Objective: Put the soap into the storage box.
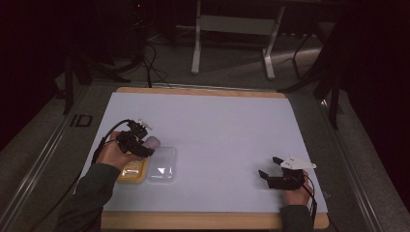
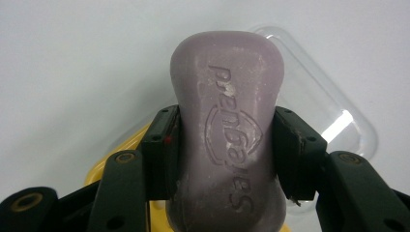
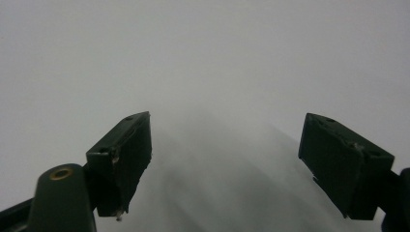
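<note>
Both black two-jaw grippers (image 1: 145, 141) (image 1: 270, 166) trailed dark cables; brass-coloured pivot screws showed, and dark grey-green sleeves (image 1: 89, 193) covered the forearms.

Left gripper (image 2: 225, 145) is clamped, both pads pressing in from the sides on what I hold, left hand (image 1: 112, 153) wrapped round its body with the forearm coming in low at the near left. Right gripper (image 3: 225, 159) has jaws spread wide, nothing between them, parked low at the near right, right hand (image 1: 298, 194) behind it.
</note>
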{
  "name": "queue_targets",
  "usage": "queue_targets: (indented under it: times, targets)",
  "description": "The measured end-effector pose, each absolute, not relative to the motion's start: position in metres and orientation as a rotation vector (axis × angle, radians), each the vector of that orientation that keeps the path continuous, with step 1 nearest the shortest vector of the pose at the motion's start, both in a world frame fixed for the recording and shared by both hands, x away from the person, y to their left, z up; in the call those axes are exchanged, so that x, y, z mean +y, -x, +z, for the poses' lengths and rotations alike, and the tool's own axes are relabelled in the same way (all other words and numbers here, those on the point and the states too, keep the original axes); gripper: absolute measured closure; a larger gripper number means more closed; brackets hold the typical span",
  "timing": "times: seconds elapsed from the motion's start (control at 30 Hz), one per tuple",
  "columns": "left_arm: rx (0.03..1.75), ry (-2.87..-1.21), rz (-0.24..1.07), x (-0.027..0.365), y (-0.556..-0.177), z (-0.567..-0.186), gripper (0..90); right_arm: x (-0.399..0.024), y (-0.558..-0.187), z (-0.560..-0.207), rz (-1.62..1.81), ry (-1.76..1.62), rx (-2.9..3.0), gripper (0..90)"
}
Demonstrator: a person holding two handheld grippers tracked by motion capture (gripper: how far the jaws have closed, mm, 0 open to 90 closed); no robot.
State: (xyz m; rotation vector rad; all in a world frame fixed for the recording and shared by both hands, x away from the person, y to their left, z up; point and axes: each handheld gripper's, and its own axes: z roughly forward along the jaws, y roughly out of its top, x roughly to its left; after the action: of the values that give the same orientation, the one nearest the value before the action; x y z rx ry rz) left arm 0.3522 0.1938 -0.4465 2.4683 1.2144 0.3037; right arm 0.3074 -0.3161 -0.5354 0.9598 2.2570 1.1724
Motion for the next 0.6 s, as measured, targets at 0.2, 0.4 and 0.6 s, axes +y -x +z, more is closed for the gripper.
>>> queue_targets:
  times: [0.2, 0.4, 0.6]
  targets:
    - [1.250, -2.449, 0.316, 0.199, -0.350, -0.446, 49.0, -0.316, -0.307, -0.535, 1.172, -0.959, 2.257, 18.9]
    - [1.287, -2.430, 0.327, 0.206, -0.347, -0.447, 49.0, -0.316, -0.308, -0.535, 1.171, -0.959, 2.258, 18.9]
    - [1.322, -2.404, 0.325, 0.211, -0.343, -0.449, 49.0, -0.316, -0.307, -0.535, 1.171, -0.959, 2.258, 18.9]
